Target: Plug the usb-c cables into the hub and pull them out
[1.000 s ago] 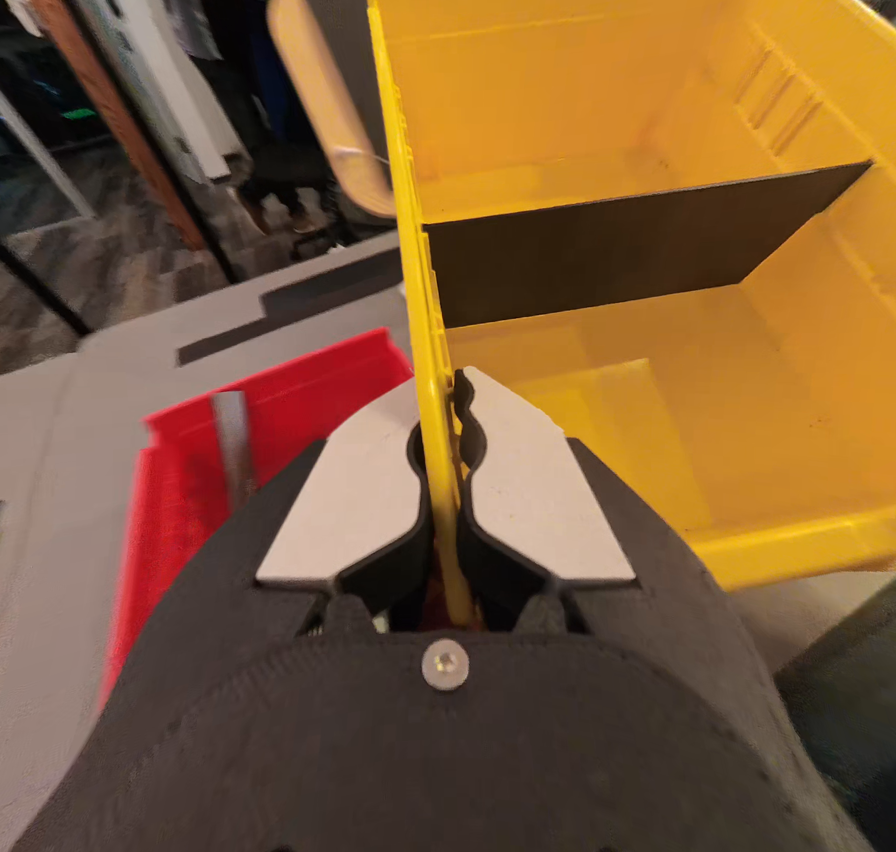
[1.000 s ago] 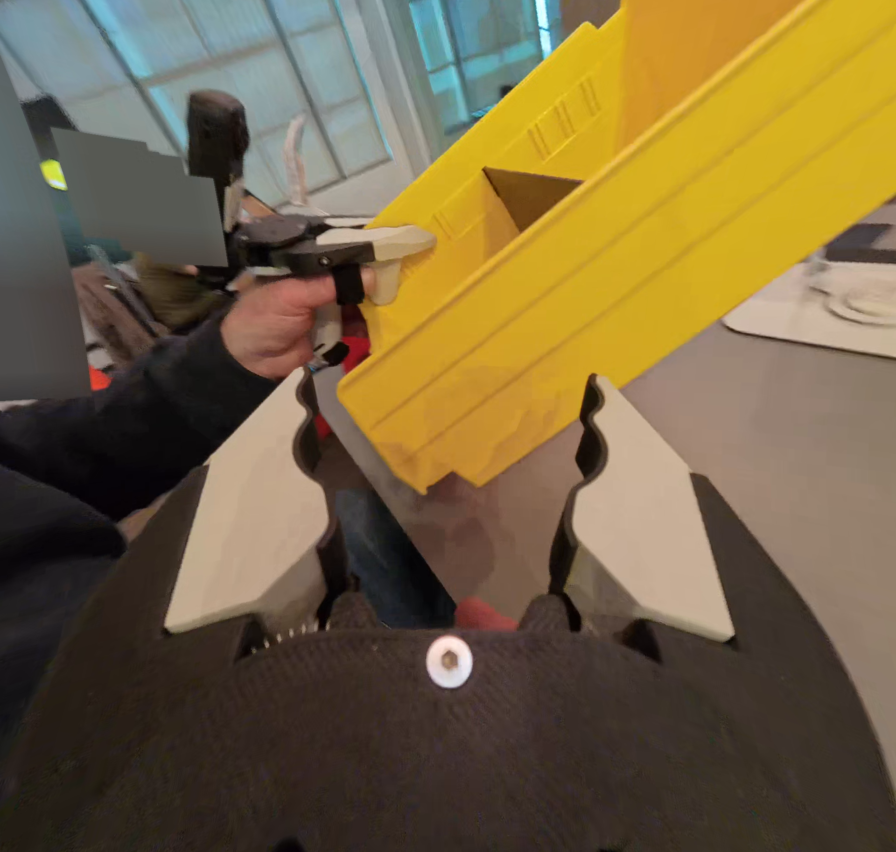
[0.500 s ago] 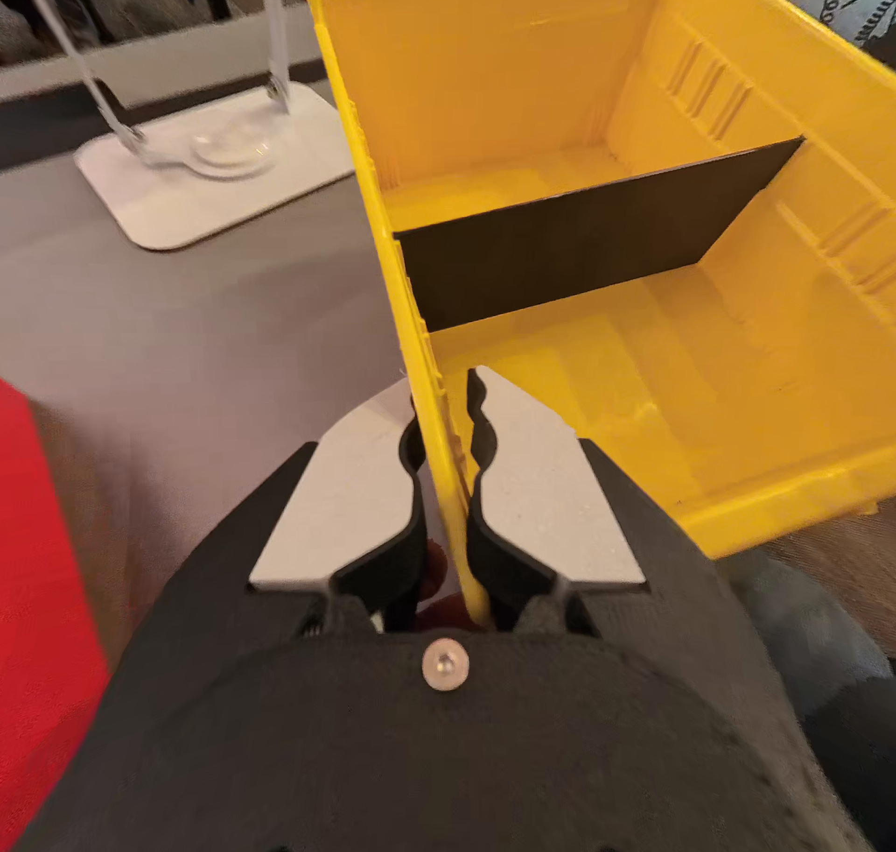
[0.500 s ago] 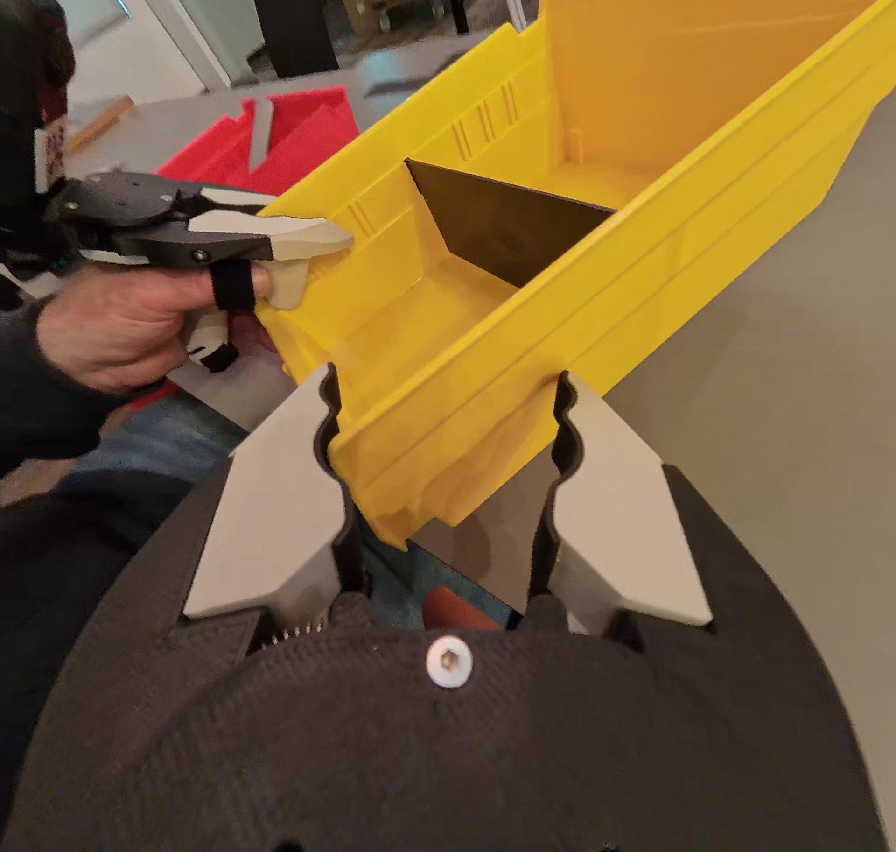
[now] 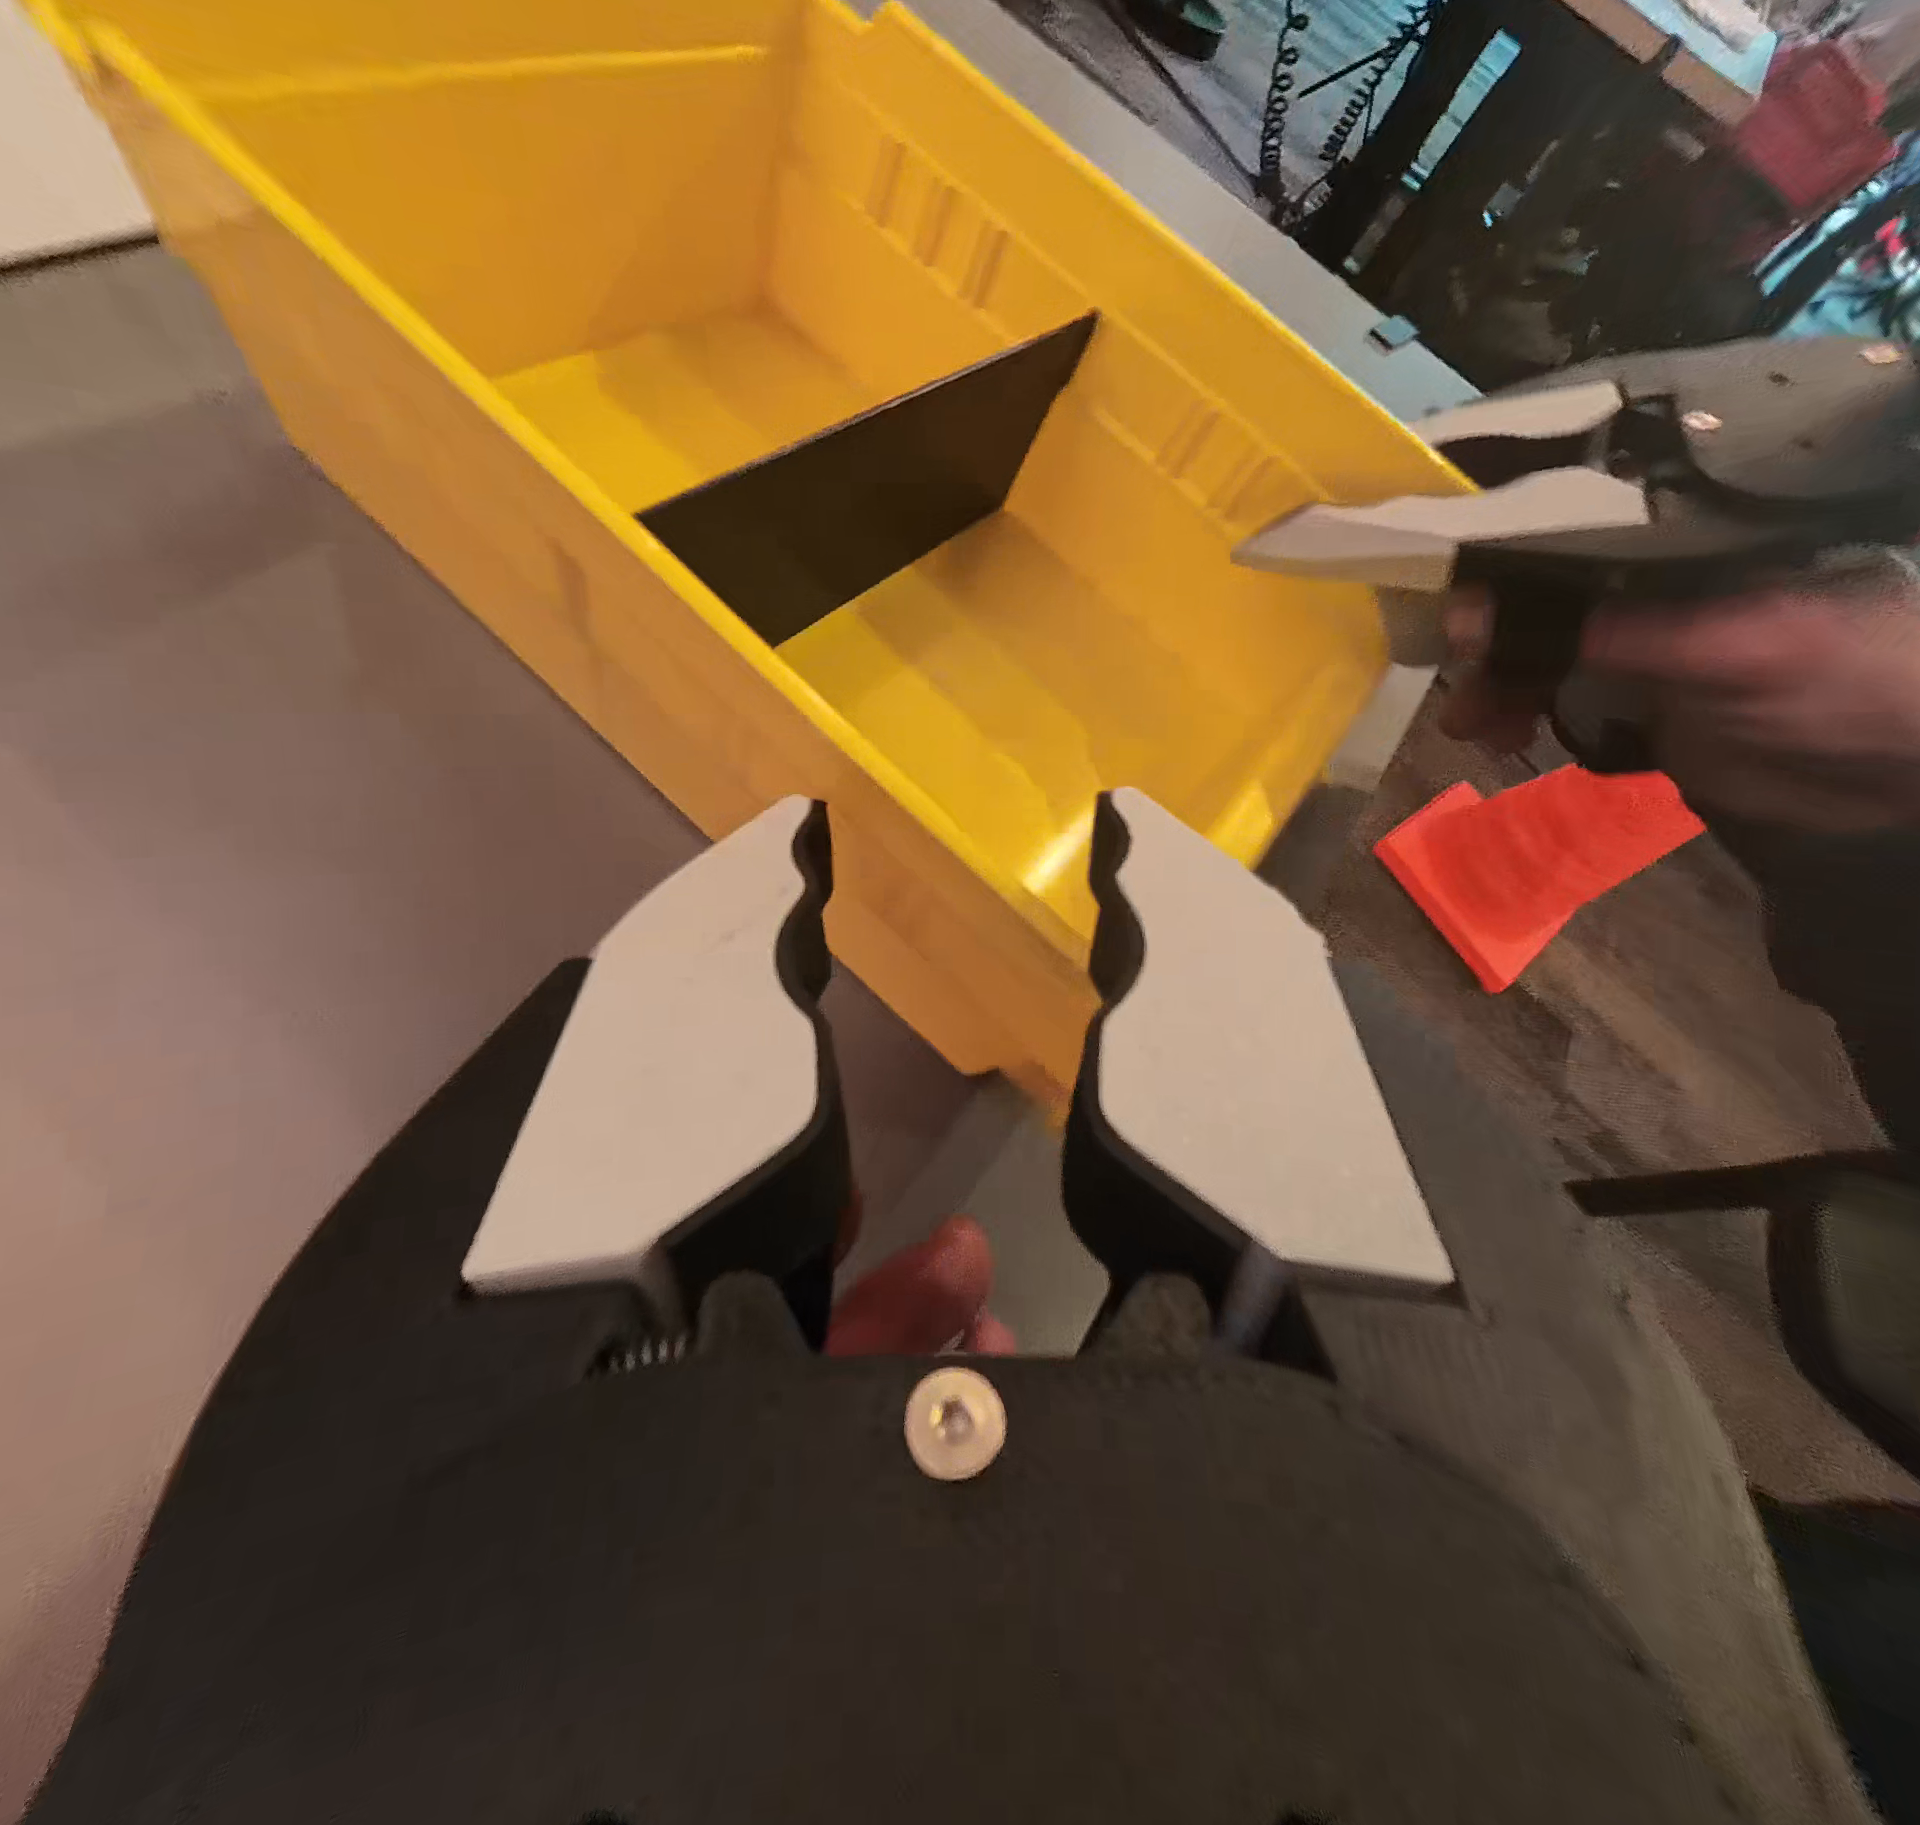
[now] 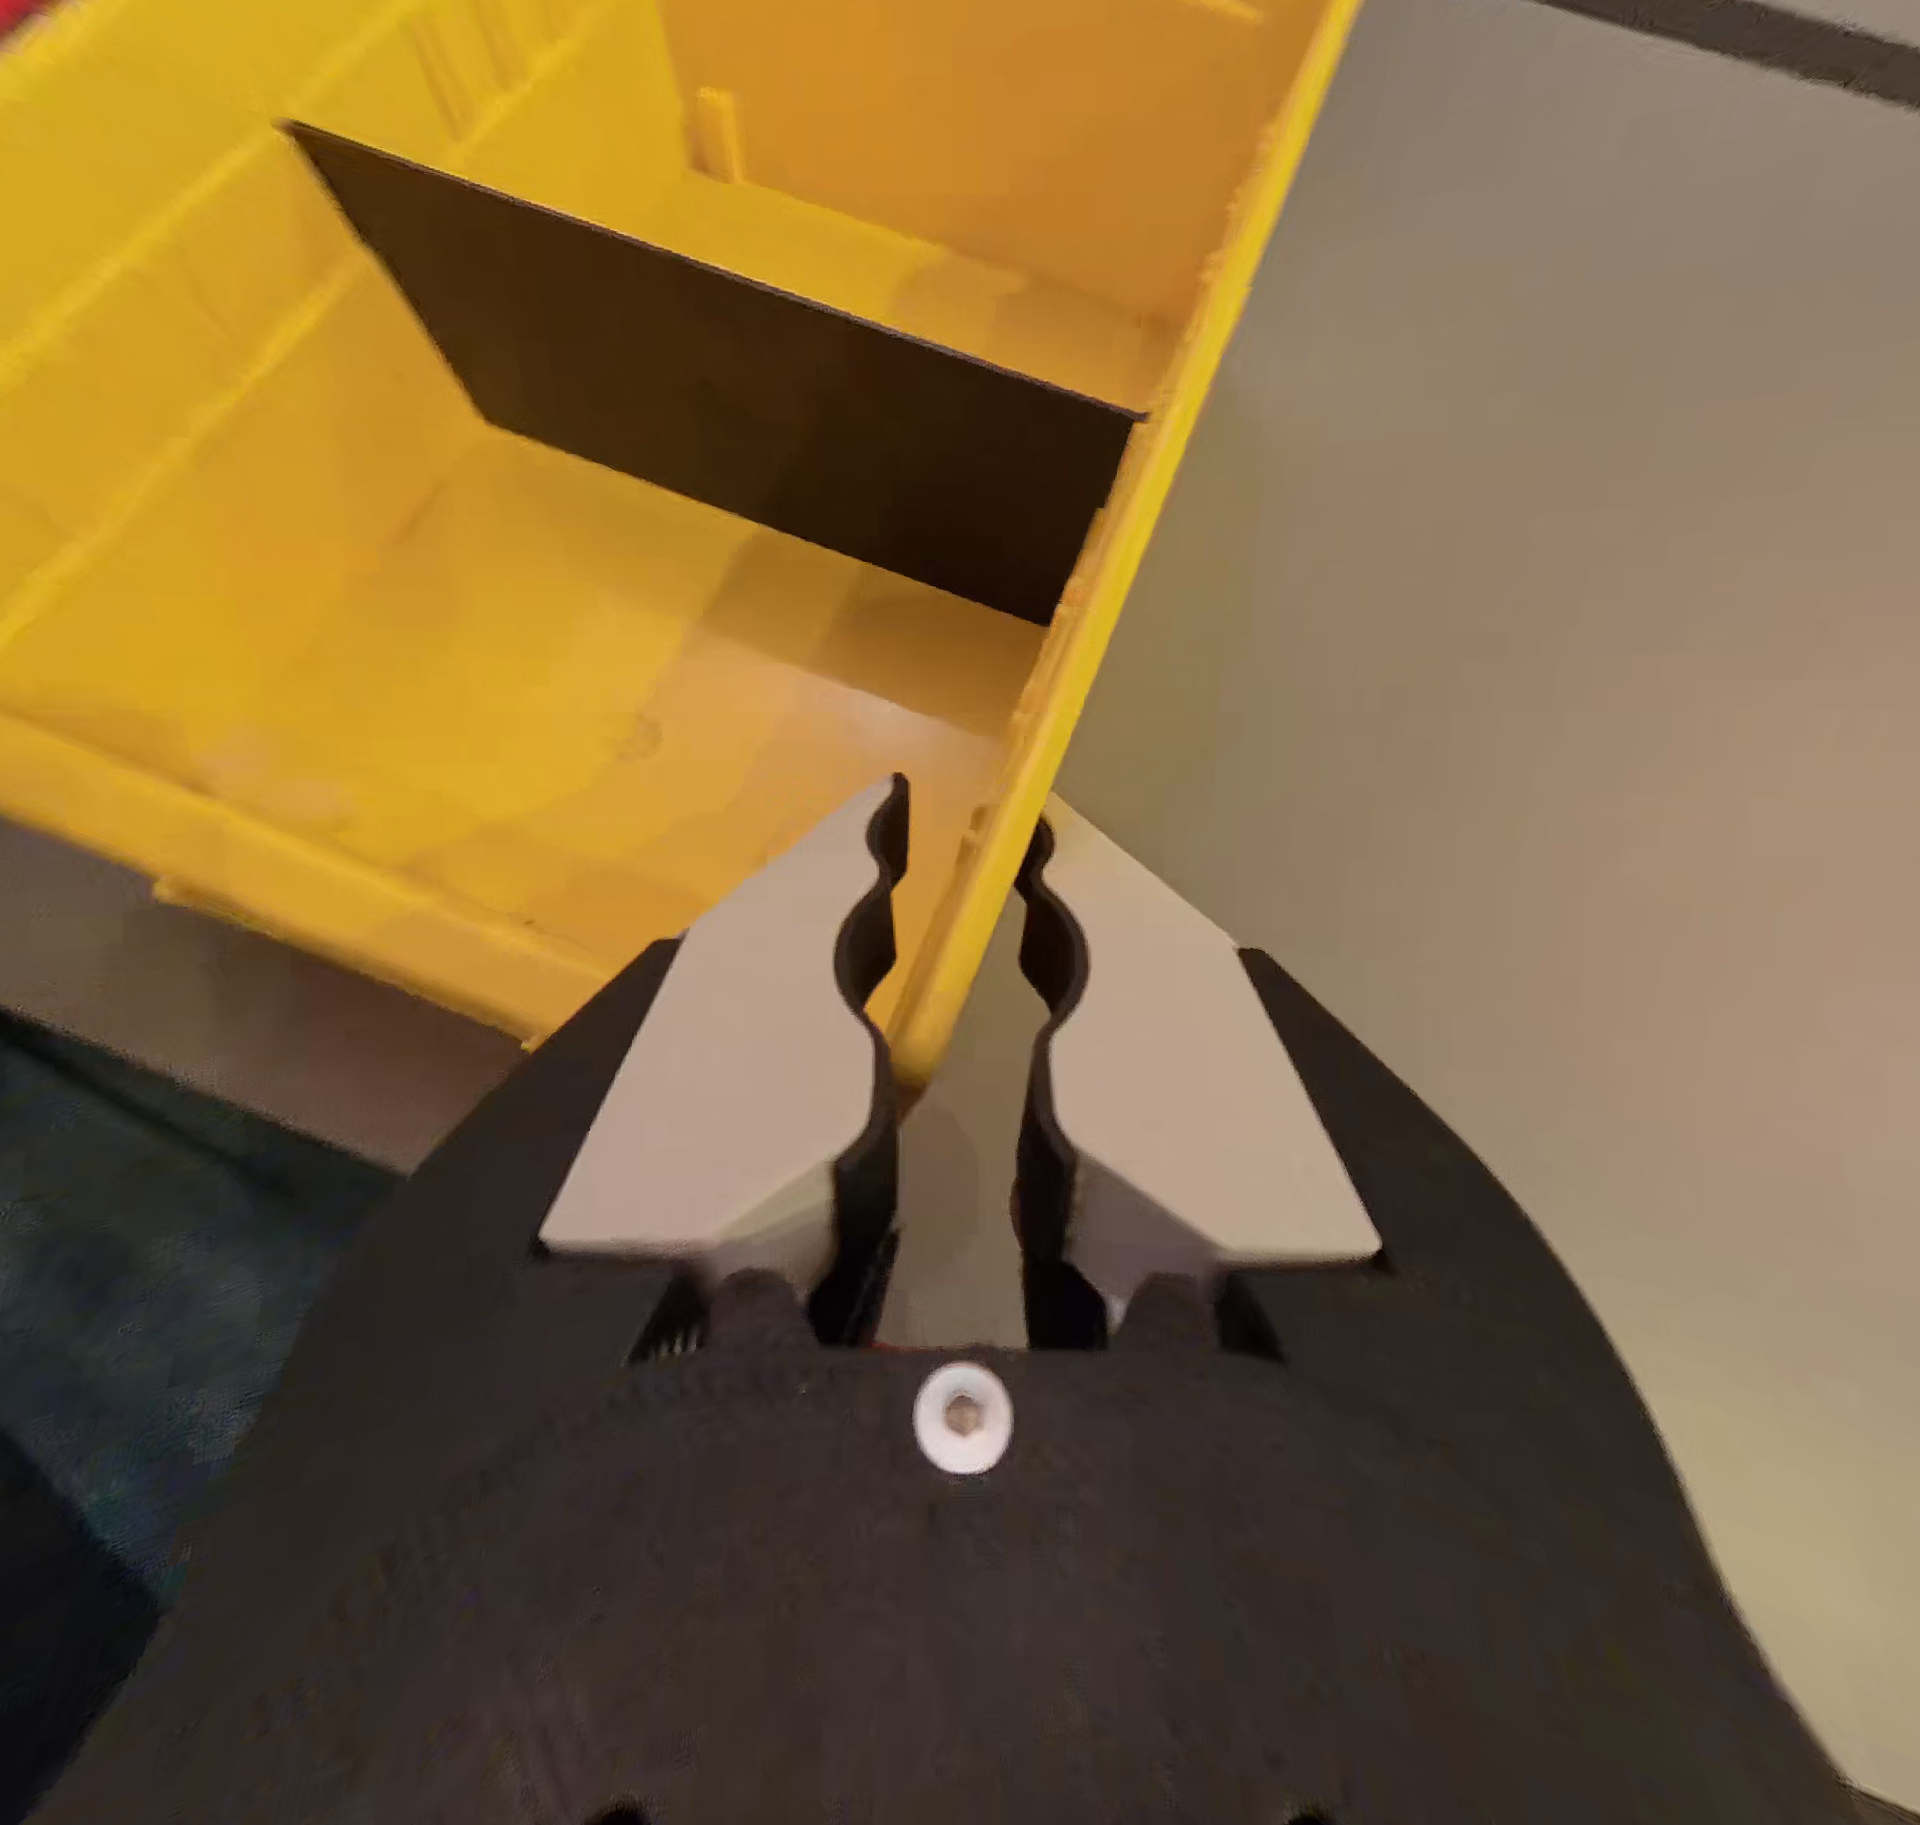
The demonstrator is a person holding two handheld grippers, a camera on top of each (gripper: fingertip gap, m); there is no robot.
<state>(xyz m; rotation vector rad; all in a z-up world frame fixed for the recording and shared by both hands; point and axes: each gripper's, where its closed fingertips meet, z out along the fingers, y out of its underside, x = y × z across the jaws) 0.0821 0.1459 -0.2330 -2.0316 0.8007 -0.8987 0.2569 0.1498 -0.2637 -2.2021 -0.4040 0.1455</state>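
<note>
Left gripper (image 5: 958, 819): my left fingers stand wide apart and hold nothing. They sit astride the near corner of the yellow bin (image 5: 499, 248), one finger outside the long wall and the other over the open front compartment.

Right gripper (image 6: 968, 809): its fingers are drawn close with a narrow gap, and the bin's side wall runs up between them. The rim lies against, or just beside, the right-hand pad. I cannot tell from either camera whether the wall is actually pinched.

Seen from the left camera: the right gripper (image 5: 1340, 487) reaches in from the right at the bin's far front corner, with a person's hand (image 5: 1714, 695) wrapped round its grip.

Yellow bin: it lies slantwise on the grey table (image 5: 260, 840), its near end at the table's edge. Both compartments that I can see hold nothing.

Black divider (image 5: 862, 528): it stands upright across the bin and splits it into a front and a back compartment.

Cables and hub: neither camera shows them to me.

Beyond the table: an orange-red piece (image 5: 1527, 871) lies on the floor to the right, below the right gripper.

Picture quality: both views are smeared with motion blur.
</note>
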